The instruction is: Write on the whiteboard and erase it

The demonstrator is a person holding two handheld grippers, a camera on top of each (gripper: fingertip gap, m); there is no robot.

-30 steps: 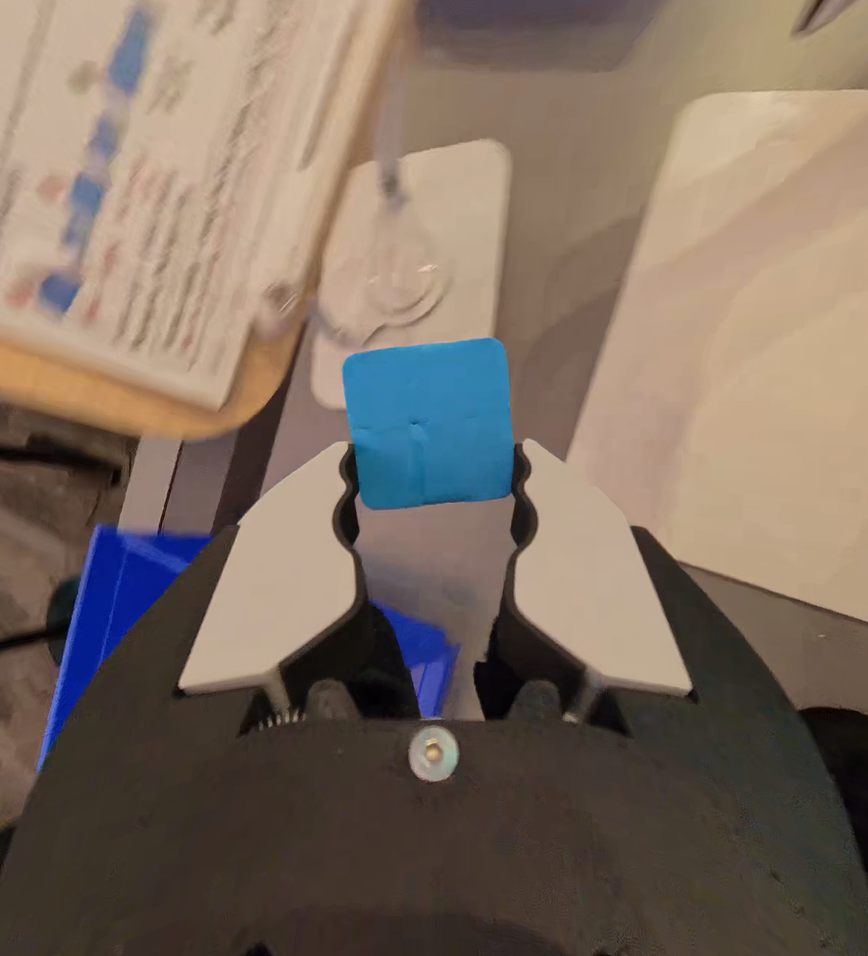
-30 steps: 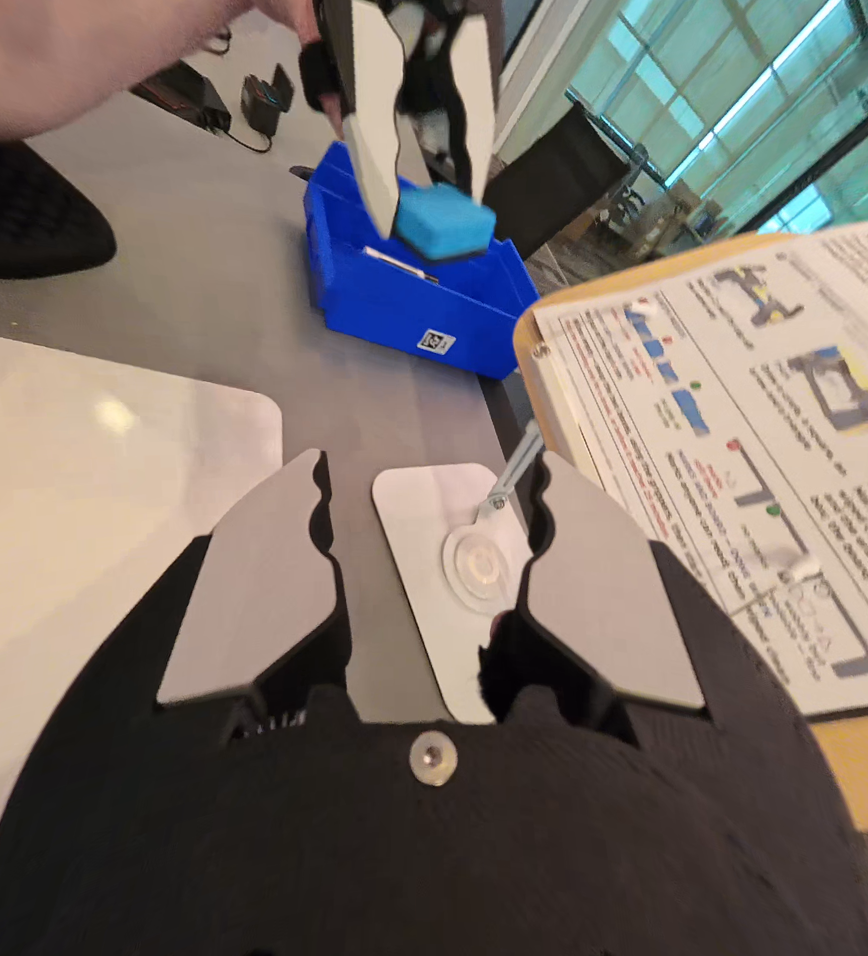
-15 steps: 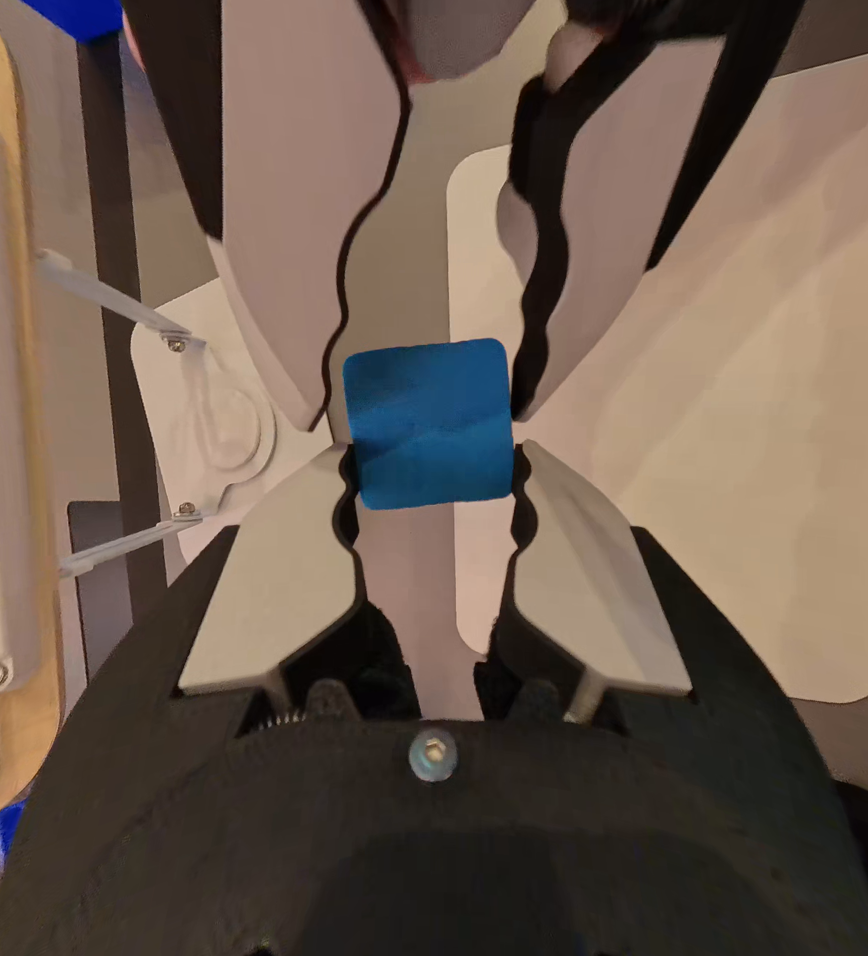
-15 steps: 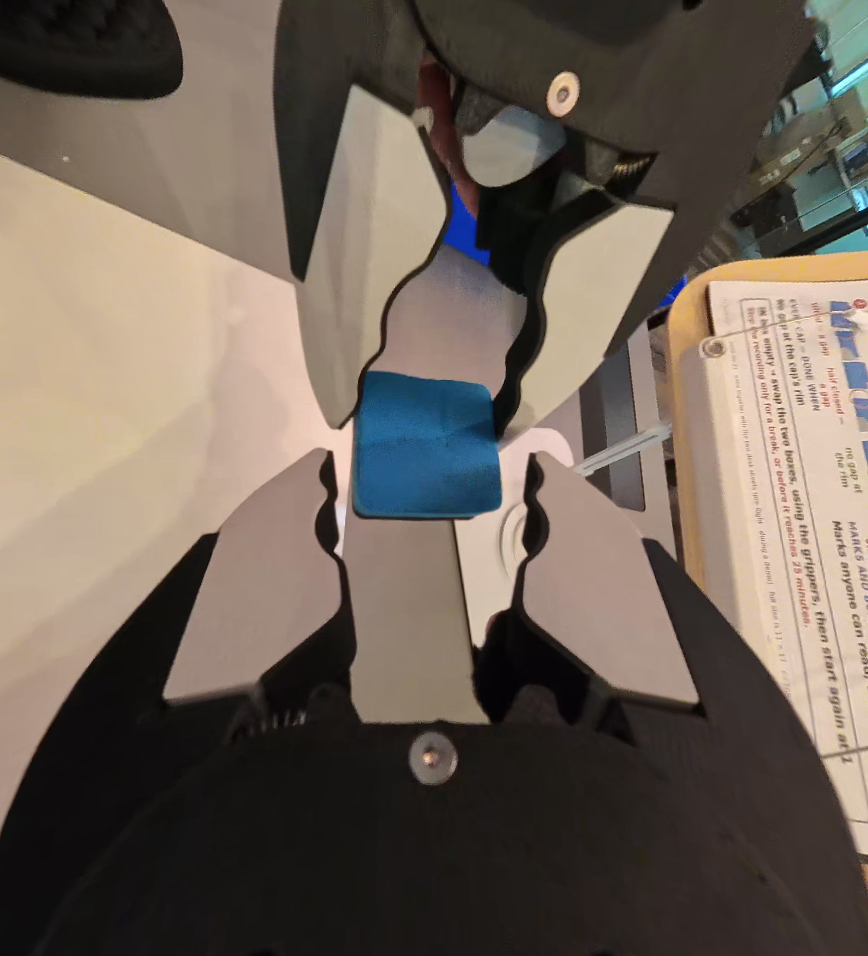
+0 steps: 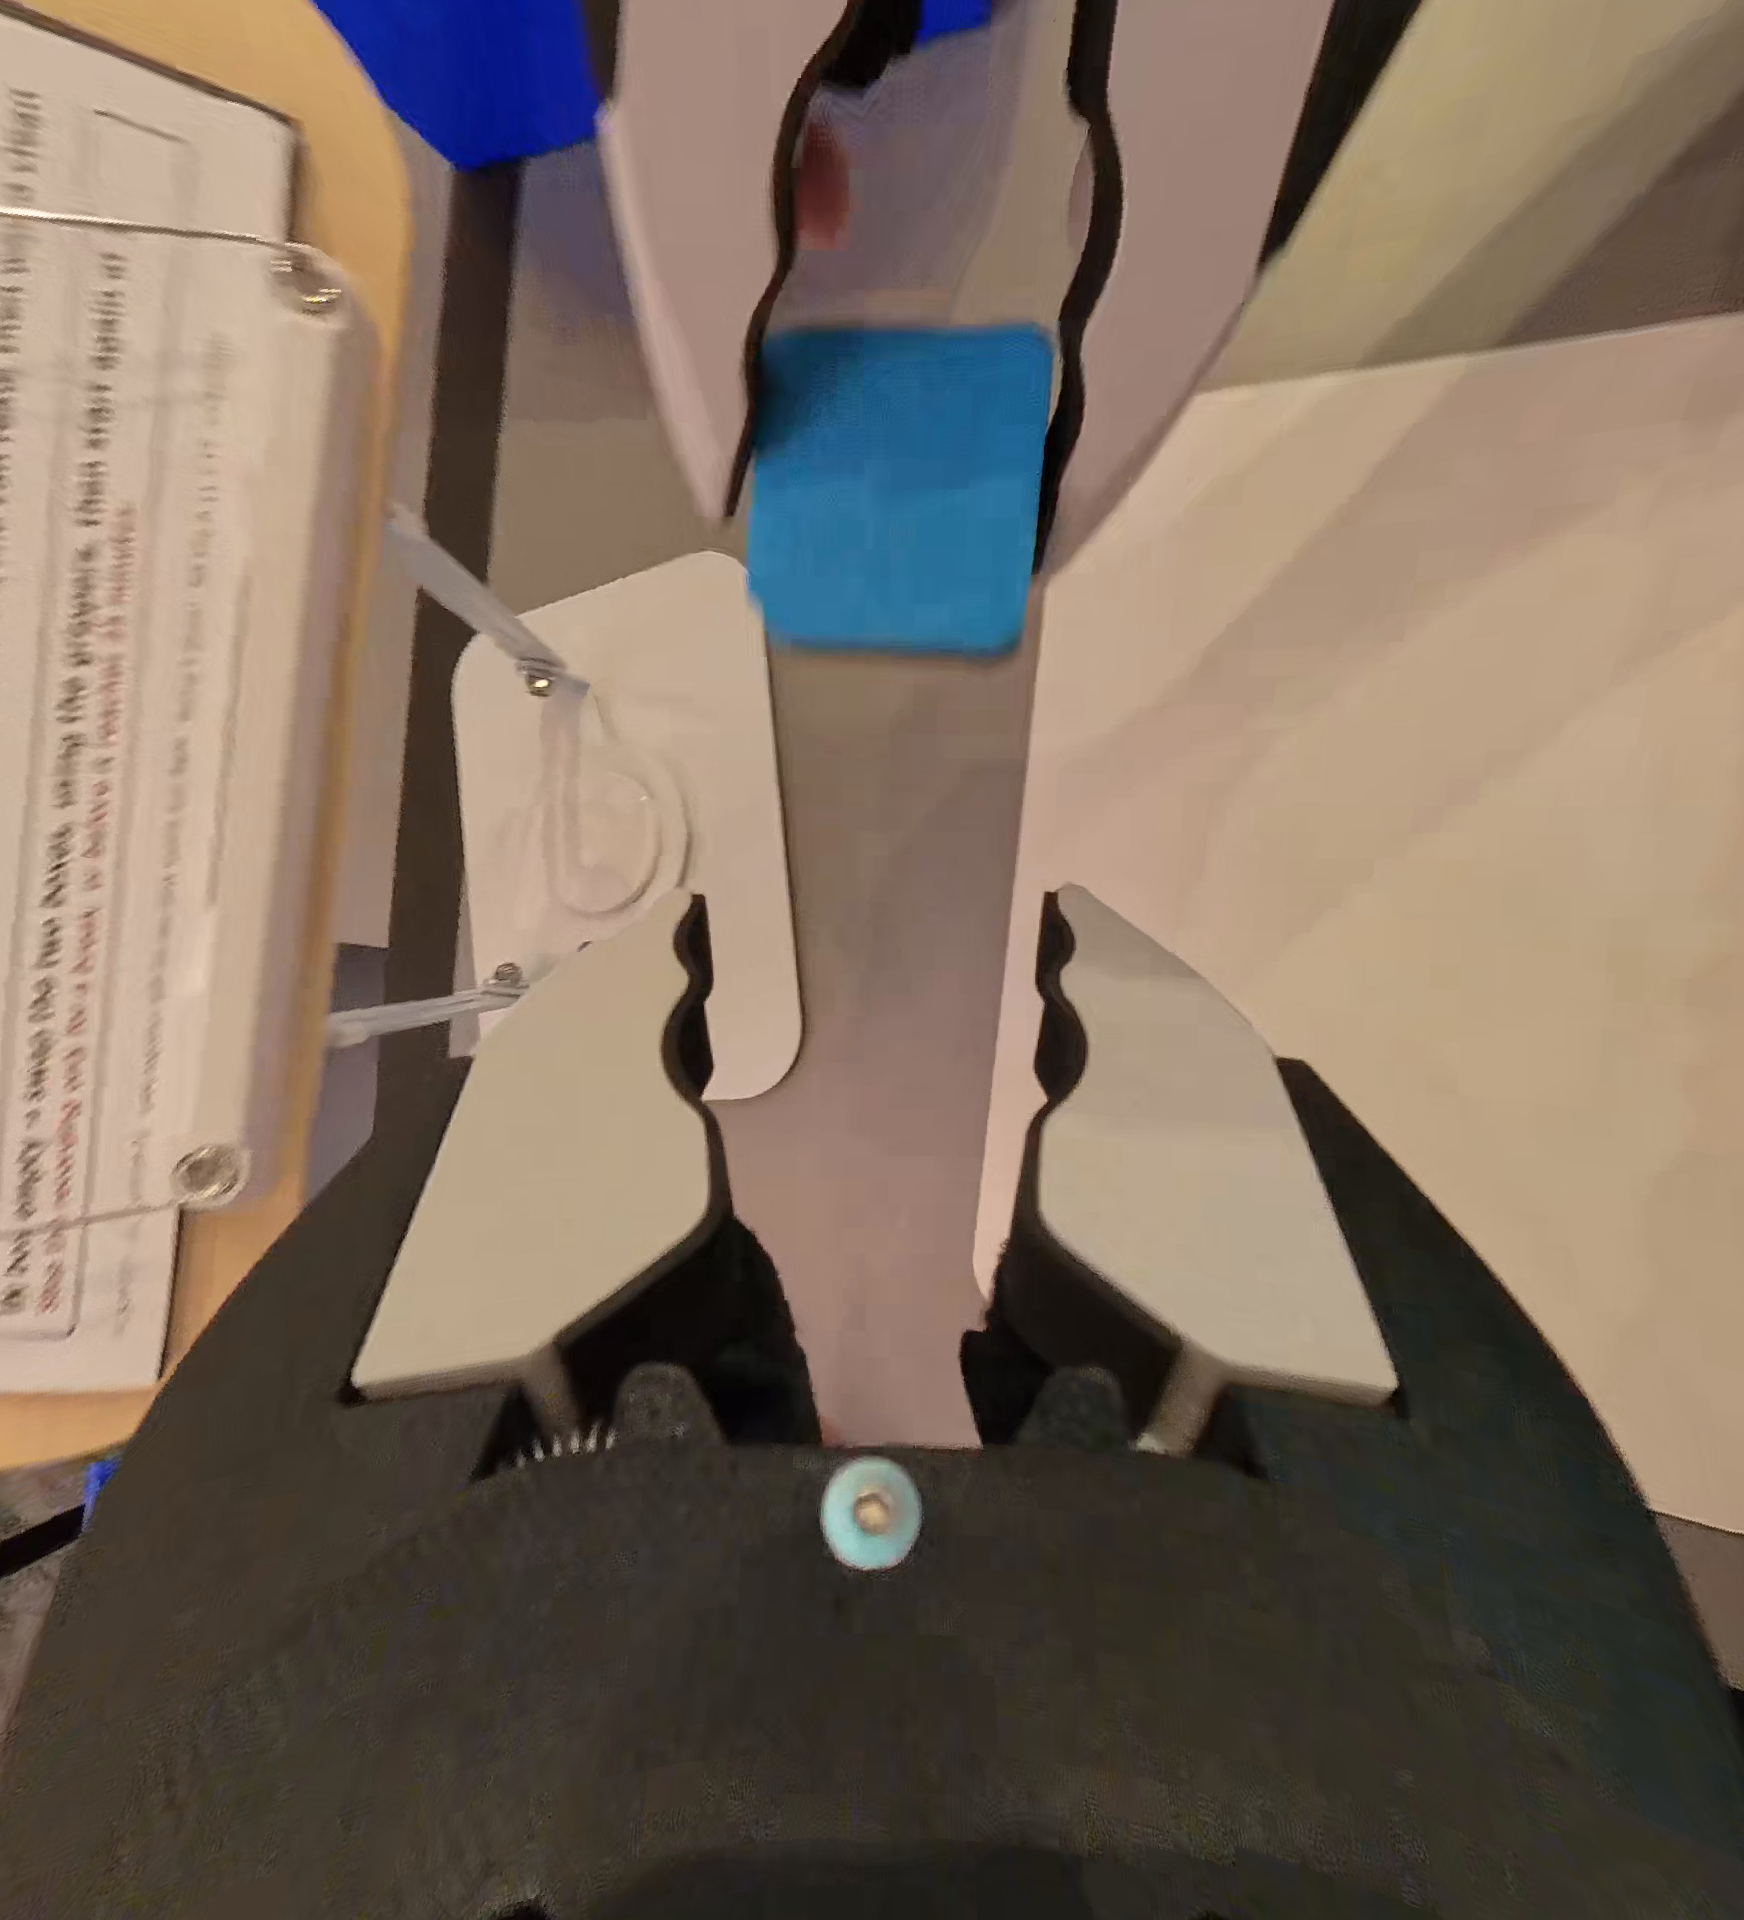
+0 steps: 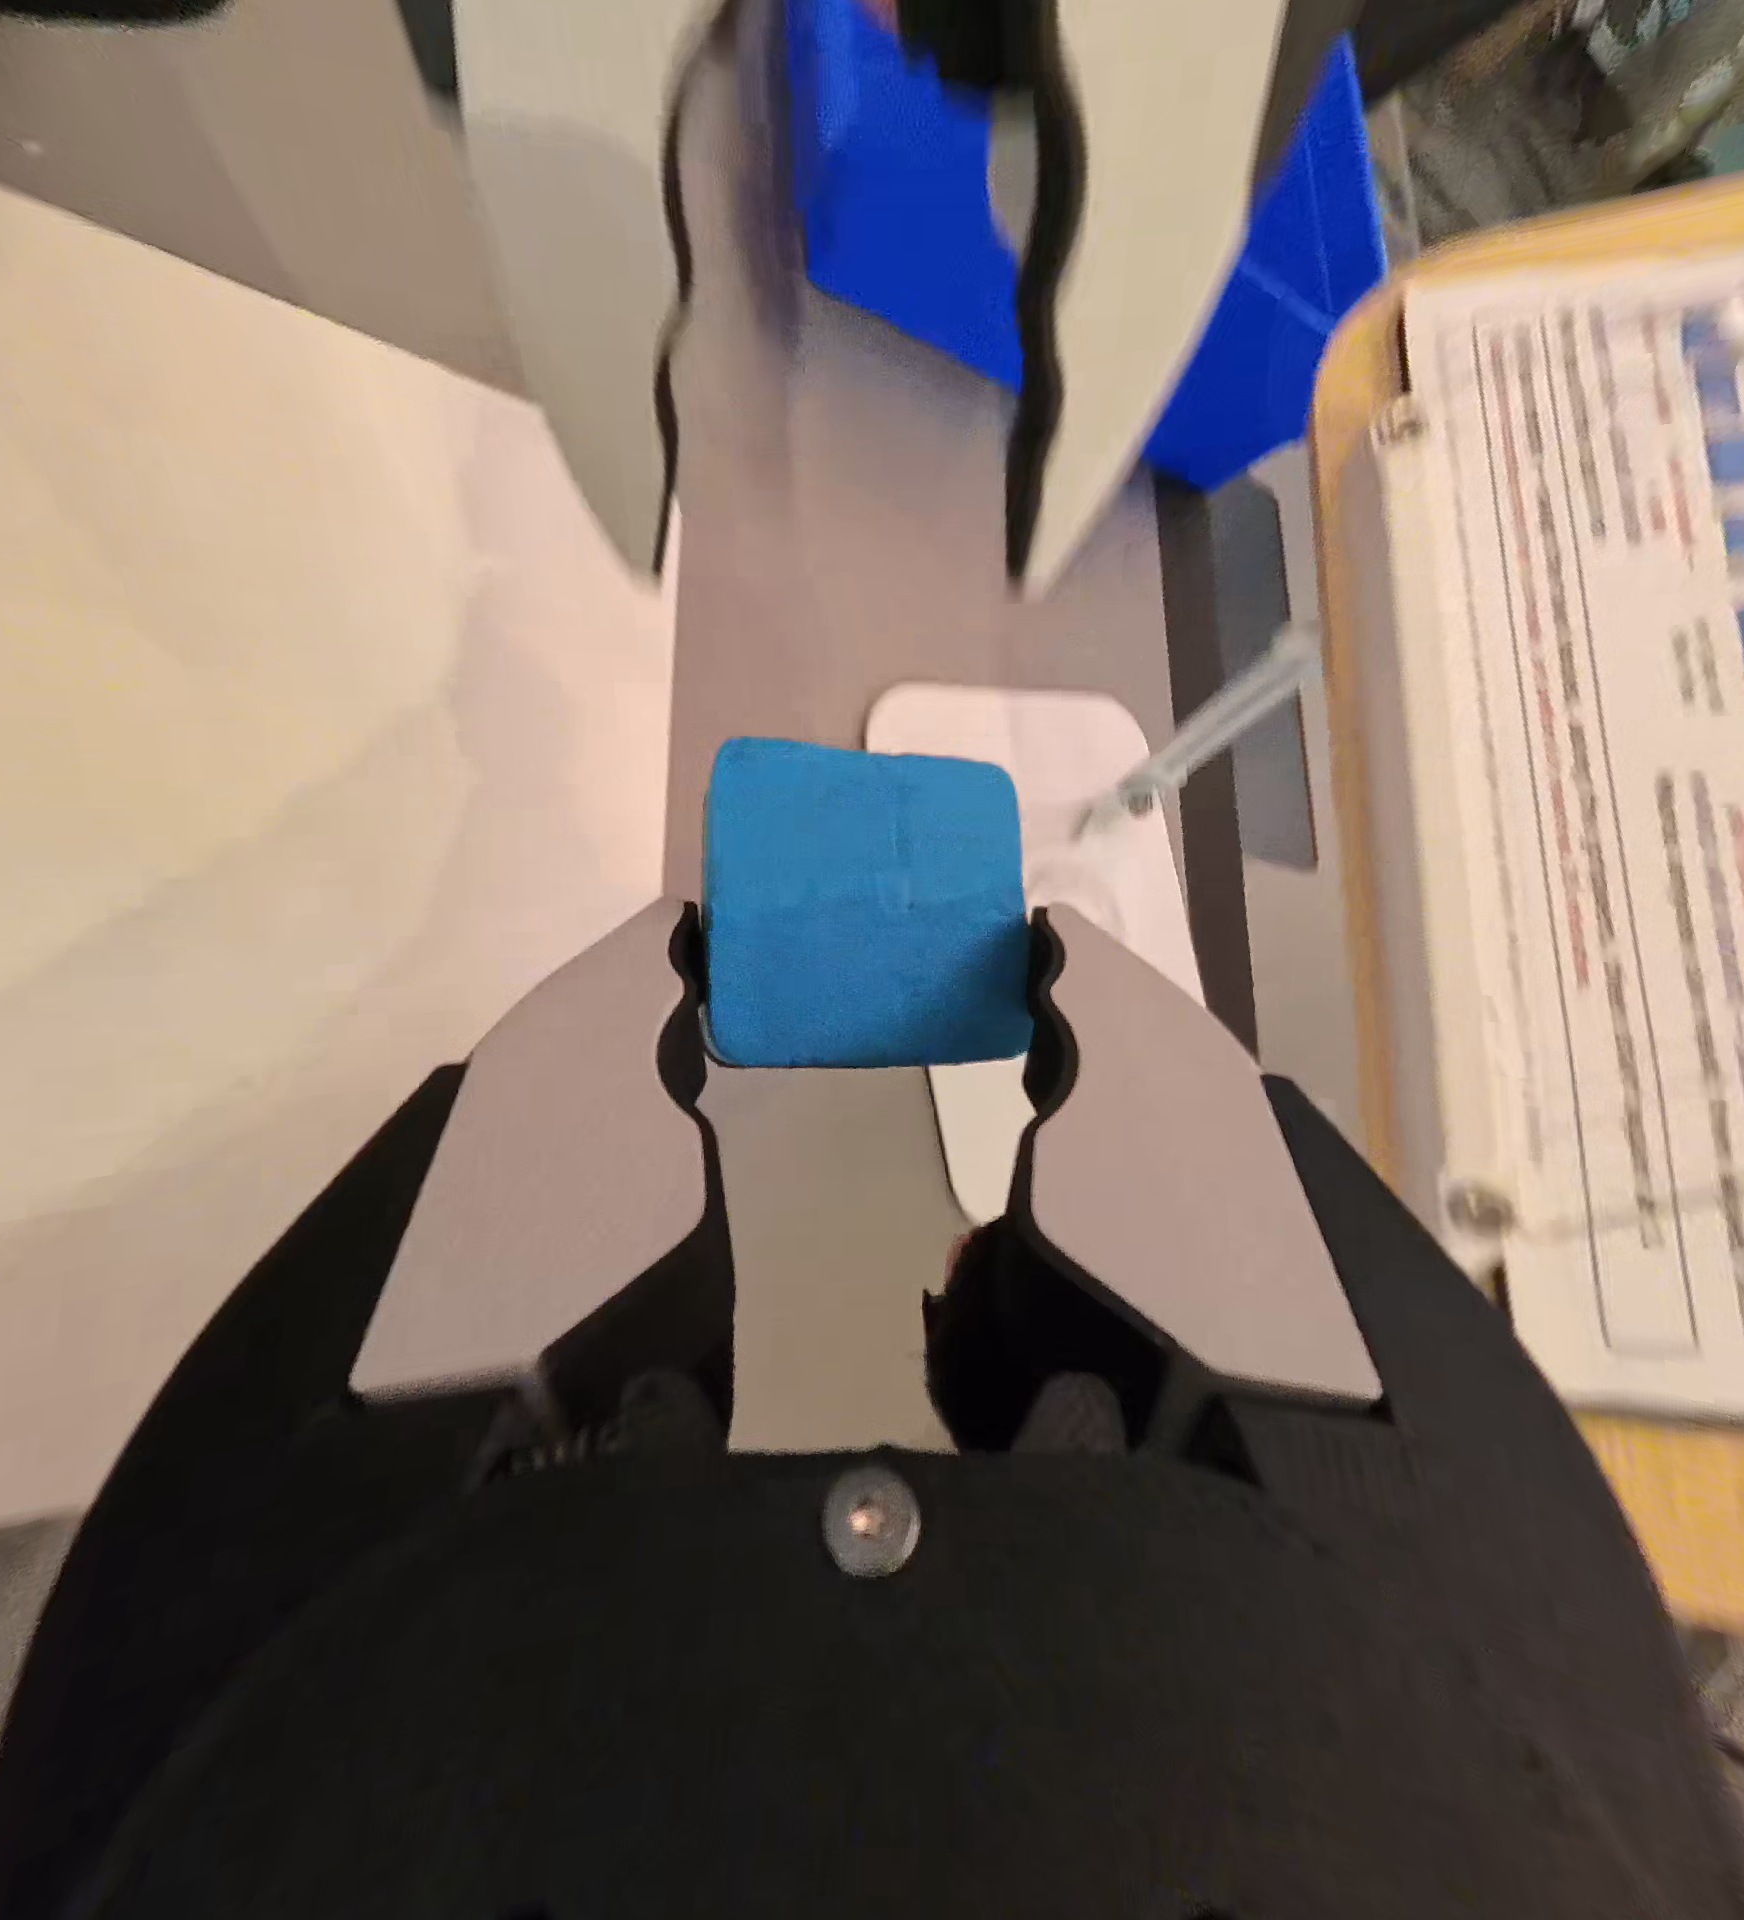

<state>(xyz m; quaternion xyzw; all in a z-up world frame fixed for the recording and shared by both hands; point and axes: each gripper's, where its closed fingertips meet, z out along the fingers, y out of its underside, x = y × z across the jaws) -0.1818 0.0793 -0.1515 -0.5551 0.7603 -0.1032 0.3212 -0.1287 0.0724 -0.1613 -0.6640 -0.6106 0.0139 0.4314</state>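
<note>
**Blue eraser sits in the right gripper, left gripper spread wide**

The right gripper (image 6: pixel 863 987) has its two pads pressed against the sides of the blue eraser (image 6: pixel 863 904), a soft block with rounded corners that fills the space between the fingertips and sticks out past them. Facing it from the far side of the eraser is the left gripper (image 5: pixel 873 997), its jaws spread apart with only bare grey table (image 5: pixel 899 935) between them; the eraser lies well clear of its fingertips, out in front of them.

Taking the eraser as the landmark: in the right wrist view, the whiteboard (image 6: pixel 224 675) lies flat on the table just to the eraser's left, its surface blank white where it shows. Just to the eraser's right and partly behind it sits a small white plate (image 6: pixel 1055 727) carrying a clear stand foot (image 5: pixel 598 821), from which clear struts (image 5: pixel 473 603) rise toward a tilted sheet of printed instructions (image 6: pixel 1626 779) farther right, fixed on a light wooden board (image 6: pixel 1356 727). Beyond the eraser, behind the left gripper's fingers, stands a blue bin (image 6: pixel 909 208) on the table.
</note>
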